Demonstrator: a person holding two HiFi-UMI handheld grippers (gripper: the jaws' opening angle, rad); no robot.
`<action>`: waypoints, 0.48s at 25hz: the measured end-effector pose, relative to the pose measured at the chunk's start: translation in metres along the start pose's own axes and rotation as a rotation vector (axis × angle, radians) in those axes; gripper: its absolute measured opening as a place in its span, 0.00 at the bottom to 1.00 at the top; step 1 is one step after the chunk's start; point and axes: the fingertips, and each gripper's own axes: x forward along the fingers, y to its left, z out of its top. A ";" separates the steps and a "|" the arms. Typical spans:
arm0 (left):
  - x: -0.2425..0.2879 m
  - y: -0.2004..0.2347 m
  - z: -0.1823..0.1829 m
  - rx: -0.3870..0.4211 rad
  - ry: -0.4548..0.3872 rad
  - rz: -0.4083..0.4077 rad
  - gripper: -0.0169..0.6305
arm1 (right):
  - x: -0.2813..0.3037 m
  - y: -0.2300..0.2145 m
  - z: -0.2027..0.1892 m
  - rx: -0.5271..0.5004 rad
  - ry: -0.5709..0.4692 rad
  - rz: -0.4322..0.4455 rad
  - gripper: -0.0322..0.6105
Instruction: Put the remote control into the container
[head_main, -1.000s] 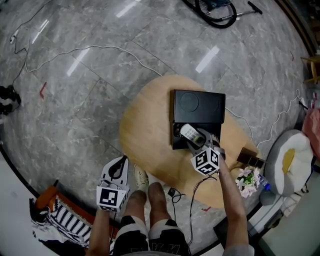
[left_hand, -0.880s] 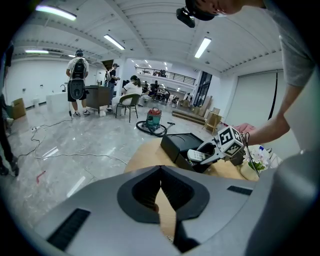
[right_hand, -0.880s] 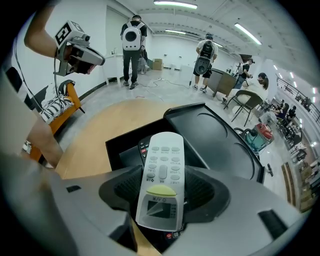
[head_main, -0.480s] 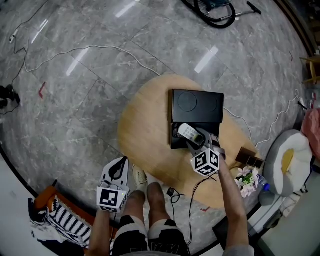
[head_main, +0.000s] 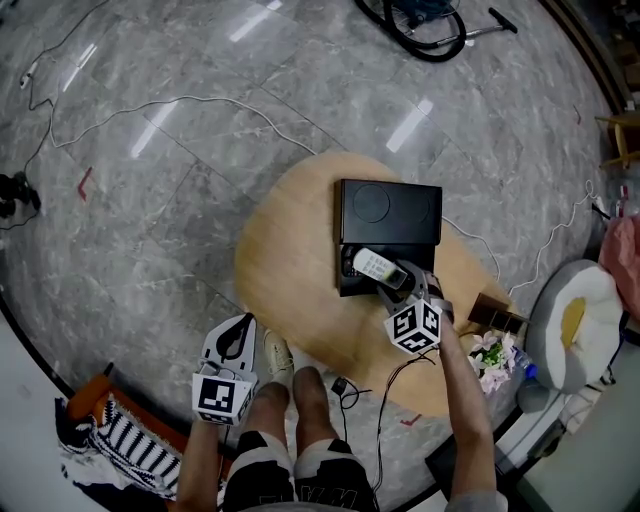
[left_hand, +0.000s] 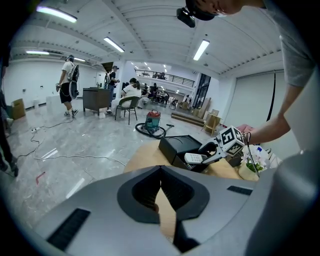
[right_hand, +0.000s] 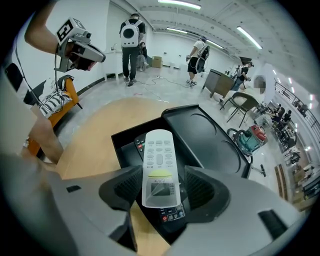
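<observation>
My right gripper (head_main: 393, 281) has barely drifted in the last second, still clamped on the white remote (head_main: 370, 264) just above the open black box (head_main: 390, 210), so I judge only lowering and release remain, while my left gripper (head_main: 232, 340) hangs closed, empty, off the table (head_main: 290, 270).

The person is holding the right arm stretched forward, the right gripper (head_main: 392, 280) clamping its jaws on the remote control (right_hand: 159, 167), while the left gripper (head_main: 238, 332) is hanging low beside the left knee, jaws together and empty.
</observation>
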 end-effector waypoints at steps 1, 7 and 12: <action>-0.001 -0.001 0.000 0.001 0.000 -0.002 0.04 | -0.001 0.000 -0.001 -0.001 0.003 -0.002 0.44; -0.006 -0.004 -0.002 0.009 -0.005 -0.008 0.04 | -0.009 0.005 -0.003 0.009 0.003 -0.023 0.44; -0.011 -0.008 -0.002 0.016 -0.015 -0.014 0.04 | -0.016 0.008 -0.004 0.021 -0.002 -0.039 0.44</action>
